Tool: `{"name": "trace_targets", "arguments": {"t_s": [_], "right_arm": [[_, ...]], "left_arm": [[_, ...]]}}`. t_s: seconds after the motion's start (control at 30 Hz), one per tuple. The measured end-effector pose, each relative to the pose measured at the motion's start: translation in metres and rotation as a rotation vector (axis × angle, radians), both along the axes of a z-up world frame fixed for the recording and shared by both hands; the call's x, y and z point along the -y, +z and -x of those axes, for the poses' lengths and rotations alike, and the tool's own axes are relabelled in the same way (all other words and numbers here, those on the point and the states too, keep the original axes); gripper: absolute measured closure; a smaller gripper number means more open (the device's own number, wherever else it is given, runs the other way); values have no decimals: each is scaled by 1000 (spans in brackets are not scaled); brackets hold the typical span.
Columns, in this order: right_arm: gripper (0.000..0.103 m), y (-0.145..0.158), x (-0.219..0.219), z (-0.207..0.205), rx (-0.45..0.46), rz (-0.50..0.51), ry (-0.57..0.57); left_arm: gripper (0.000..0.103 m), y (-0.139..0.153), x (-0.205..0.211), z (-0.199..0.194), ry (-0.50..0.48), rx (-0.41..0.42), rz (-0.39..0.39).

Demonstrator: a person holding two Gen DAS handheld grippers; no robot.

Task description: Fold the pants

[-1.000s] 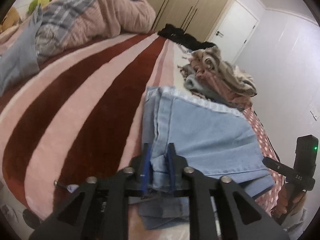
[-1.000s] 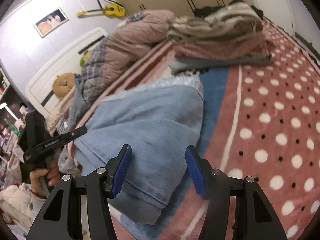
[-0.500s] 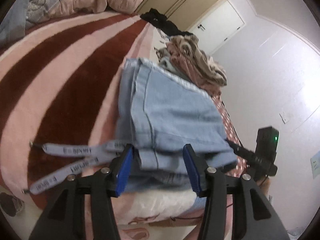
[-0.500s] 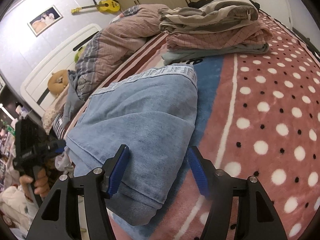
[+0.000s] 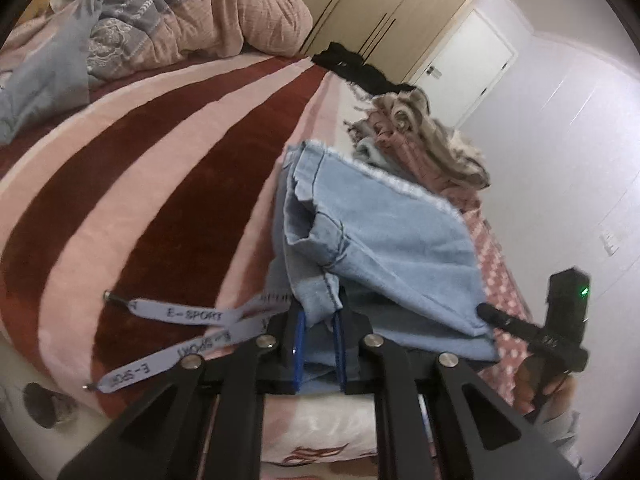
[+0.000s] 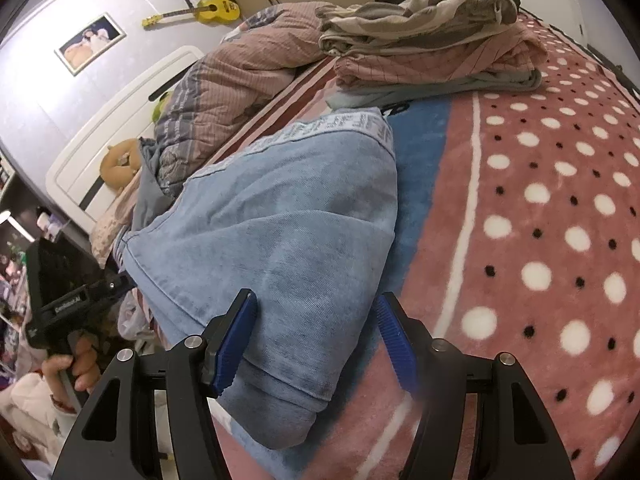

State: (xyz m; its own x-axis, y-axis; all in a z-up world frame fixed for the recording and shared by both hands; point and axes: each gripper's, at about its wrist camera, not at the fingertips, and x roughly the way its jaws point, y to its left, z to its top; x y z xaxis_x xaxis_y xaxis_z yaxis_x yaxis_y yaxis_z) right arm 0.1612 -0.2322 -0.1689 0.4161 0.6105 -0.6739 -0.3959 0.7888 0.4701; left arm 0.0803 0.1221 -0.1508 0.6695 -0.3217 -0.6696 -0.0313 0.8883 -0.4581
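Light blue denim pants (image 5: 384,240) lie folded on the bed near its front edge. My left gripper (image 5: 319,344) is shut on the near folded edge of the pants, with denim pinched between its blue pads. Two grey E-SPORT straps (image 5: 176,316) trail left from the pants over the blanket. In the right wrist view the pants (image 6: 288,216) lie in a thick folded stack. My right gripper (image 6: 316,340) is open, its fingers either side of the near corner of the stack. The right gripper also shows at the right of the left wrist view (image 5: 532,328).
A pile of folded clothes (image 6: 432,44) sits beyond the pants. A rumpled pink and grey duvet (image 5: 192,20) lies at the head of the bed. The blanket is striped red and pink (image 5: 140,160) on one side, polka-dotted (image 6: 560,200) on the other.
My left gripper was open around the pants' edge half a second ago and has now shut on it. My right gripper stays open and has moved a little closer to the stack.
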Motion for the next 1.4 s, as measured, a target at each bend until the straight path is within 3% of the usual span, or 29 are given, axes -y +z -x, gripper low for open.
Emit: {"name": "trace_targets", "arguments": {"t_s": [0.07,0.13,0.2,0.27,0.4,0.47,0.6,0.73,0.8,0.9,1.07,1.13,1.2,1.3,1.4], "right_arm": [[44,0,-1,-1,-3,4,2],[44,2,1,-1,-5,8,10],[44,6,4,-2,1,13,15],[44,14,7,-4,23,34,12],[35,26,13,-12,39,41,11],[31,26,13,-18,23,22,25],[28,12,5,-35,-59,-9,60],[25,-12,1,-47,-163,-55,89],[25,-19,2,-48,-178,-97,100],[31,-22,2,-48,-188,-131,125],[41,-23,-12,-42,-184,-115,151],[55,-19,-14,-39,-167,-100,134],[66,-12,-10,-35,-137,-94,123],[71,-3,-7,-32,-112,-91,116],[75,9,-7,-27,-62,-63,112]], "left_arm": [[89,-3,3,2,-15,-17,-28],[79,0,-5,4,-19,-5,-6],[49,8,-20,4,-7,7,24],[37,17,-30,2,-12,38,44],[26,30,-50,-25,-26,48,126],[26,27,-49,-46,-58,29,152],[26,-5,-35,-94,-117,-114,136],[26,-42,-27,-117,-178,-231,242],[24,-43,-23,-117,-210,-214,232],[24,-46,-14,-117,-252,-234,282],[27,-43,23,-113,-313,-242,241],[33,-36,36,-113,-306,-243,179],[48,-28,42,-111,-307,-236,160],[64,-11,50,-108,-311,-196,119],[73,8,65,-104,-319,-154,47]]}}
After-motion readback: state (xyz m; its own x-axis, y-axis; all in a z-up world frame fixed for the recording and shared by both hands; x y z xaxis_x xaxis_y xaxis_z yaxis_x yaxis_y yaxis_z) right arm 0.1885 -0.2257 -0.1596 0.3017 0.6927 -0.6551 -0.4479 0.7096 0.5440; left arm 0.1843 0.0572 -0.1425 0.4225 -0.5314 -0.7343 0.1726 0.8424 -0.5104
